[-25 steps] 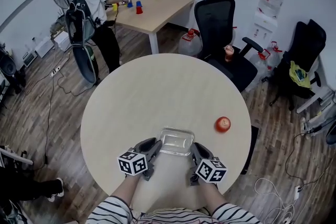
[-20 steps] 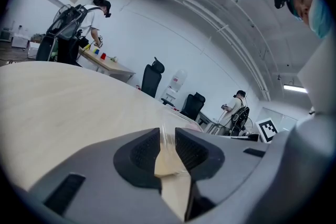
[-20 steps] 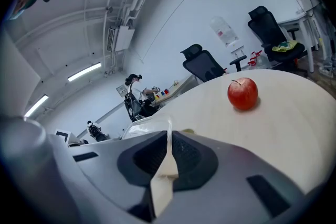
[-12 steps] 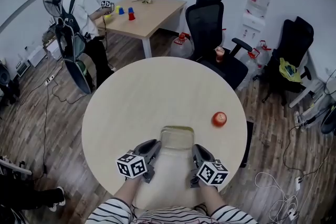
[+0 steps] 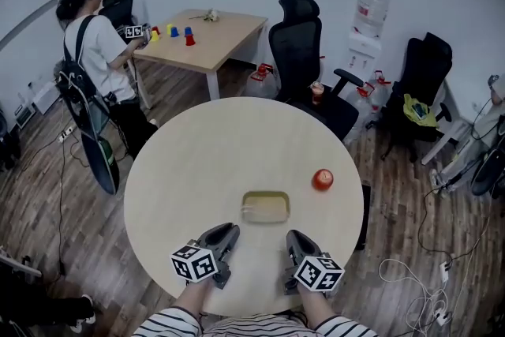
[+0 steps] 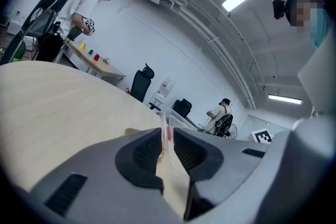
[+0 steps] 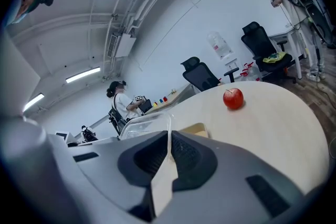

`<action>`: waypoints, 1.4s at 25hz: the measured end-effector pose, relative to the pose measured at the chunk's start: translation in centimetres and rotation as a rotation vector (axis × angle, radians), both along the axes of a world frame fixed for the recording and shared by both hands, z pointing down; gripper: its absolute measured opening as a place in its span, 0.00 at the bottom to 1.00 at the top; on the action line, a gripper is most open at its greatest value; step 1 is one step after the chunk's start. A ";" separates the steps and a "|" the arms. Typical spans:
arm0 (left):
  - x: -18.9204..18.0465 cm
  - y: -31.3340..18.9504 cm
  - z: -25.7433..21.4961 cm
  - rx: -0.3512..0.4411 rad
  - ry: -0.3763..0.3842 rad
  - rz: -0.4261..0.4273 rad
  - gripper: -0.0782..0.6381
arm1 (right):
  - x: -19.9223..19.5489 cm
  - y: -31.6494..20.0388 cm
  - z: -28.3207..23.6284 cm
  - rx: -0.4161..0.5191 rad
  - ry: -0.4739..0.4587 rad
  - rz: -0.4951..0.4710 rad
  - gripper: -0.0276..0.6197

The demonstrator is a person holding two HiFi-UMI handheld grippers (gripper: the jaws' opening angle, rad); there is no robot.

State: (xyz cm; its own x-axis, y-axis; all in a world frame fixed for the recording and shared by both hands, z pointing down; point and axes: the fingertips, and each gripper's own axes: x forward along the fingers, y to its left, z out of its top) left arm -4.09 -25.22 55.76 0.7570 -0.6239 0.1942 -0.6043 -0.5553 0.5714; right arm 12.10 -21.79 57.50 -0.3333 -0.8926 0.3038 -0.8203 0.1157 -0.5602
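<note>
A shallow tray with a yellowish inside (image 5: 265,207) lies on the round table (image 5: 197,162), just ahead of both grippers. It also shows as a yellow slab (image 7: 195,130) and a yellow edge (image 6: 131,131) in the gripper views. My left gripper (image 5: 227,231) (image 6: 167,139) is shut on the thin rim of a clear plastic cover (image 6: 167,120). My right gripper (image 5: 293,237) (image 7: 169,144) is shut on the opposite rim of that cover (image 7: 142,122). In the head view the cover hardly shows. A red apple (image 5: 322,180) (image 7: 233,98) rests to the right of the tray.
A black office chair (image 5: 304,51) stands at the table's far side, with a water dispenser (image 5: 364,20) and a second chair (image 5: 418,83) to its right. A person (image 5: 91,67) stands at a wooden desk (image 5: 207,28) holding small coloured cups. Cables lie on the floor at right.
Both grippers have drawn back toward me with the clear rim still between their jaws. The yellowish tray now lies ahead of the tips, not between them. The head view has pulled back.
</note>
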 end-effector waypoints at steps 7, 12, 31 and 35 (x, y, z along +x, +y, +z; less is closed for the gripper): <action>-1.9 3.4 -1.4 0.018 0.018 0.030 0.23 | -1.9 3.6 -1.6 0.021 0.013 0.028 0.11; -3.0 5.4 -2.6 0.033 0.035 0.054 0.23 | -3.0 5.9 -2.7 0.041 0.017 0.063 0.10; -5.4 12.1 -3.2 0.048 0.039 0.163 0.23 | -5.9 14.1 -3.1 0.049 0.017 0.176 0.10; -5.3 13.0 -3.0 0.053 0.039 0.176 0.23 | -5.8 15.0 -2.8 0.048 0.020 0.180 0.10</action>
State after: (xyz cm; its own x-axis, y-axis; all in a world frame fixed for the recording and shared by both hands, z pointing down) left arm -9.39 -12.18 52.77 0.8618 -0.4896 0.1327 -0.4727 -0.6803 0.5600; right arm 6.30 -6.75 54.73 -0.1611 -0.9510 0.2640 -0.8408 -0.0078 -0.5413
